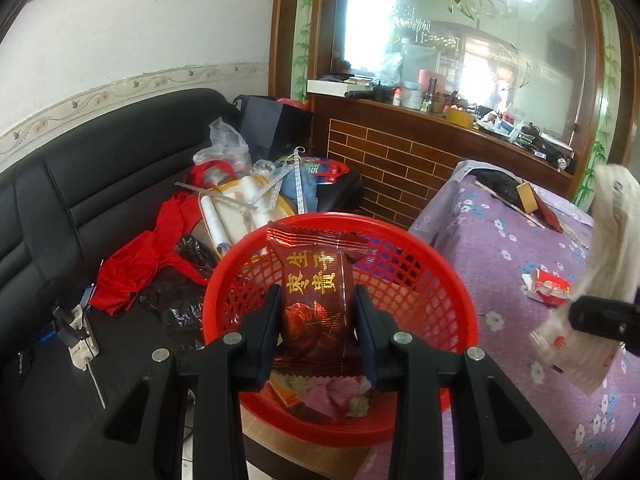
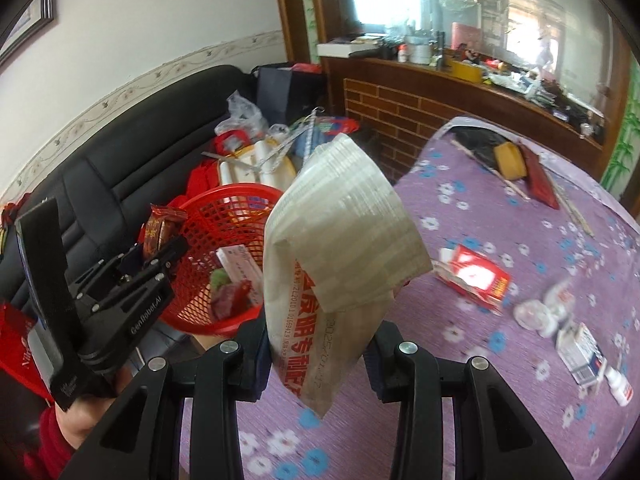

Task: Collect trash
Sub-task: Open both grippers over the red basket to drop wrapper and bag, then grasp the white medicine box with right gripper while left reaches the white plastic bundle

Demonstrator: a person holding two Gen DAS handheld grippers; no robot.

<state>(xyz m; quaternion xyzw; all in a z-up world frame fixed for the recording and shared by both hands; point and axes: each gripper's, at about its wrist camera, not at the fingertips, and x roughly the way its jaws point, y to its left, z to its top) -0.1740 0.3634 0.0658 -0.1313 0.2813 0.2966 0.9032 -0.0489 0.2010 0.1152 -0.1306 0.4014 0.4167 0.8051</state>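
So the left gripper (image 1: pixel 316 320) is pinching a dark red foil snack wrapper with gold lettering (image 1: pixel 316 276), both pads pressed against its sides, and the wrapper is hanging right over the round red plastic mesh basket (image 1: pixel 452 292). That basket already has stuff lying at the bottom, some pink and green crumpled bits and a flat carton.

The right gripper (image 2: pixel 320 344) is clamped on a whitish translucent plastic bag with red print (image 2: pixel 340 240), which curls up and flops over above the jaws. It's above the edge of the table with the purple flowered cloth (image 2: pixel 500 380), just right of the basket.

Still lying on the cloth: a torn red and white paper carton (image 2: pixel 476 276), a crumpled clear plastic piece (image 2: pixel 540 312), a small white box with blue print (image 2: pixel 580 352) and a little white dropper bottle (image 2: pixel 618 384) just beside it. The far end of the table has a yellow tape roll (image 2: pixel 510 160).

Behind the basket there's a black leather sofa (image 1: pixel 80 184) piled with red cloth and clutter.
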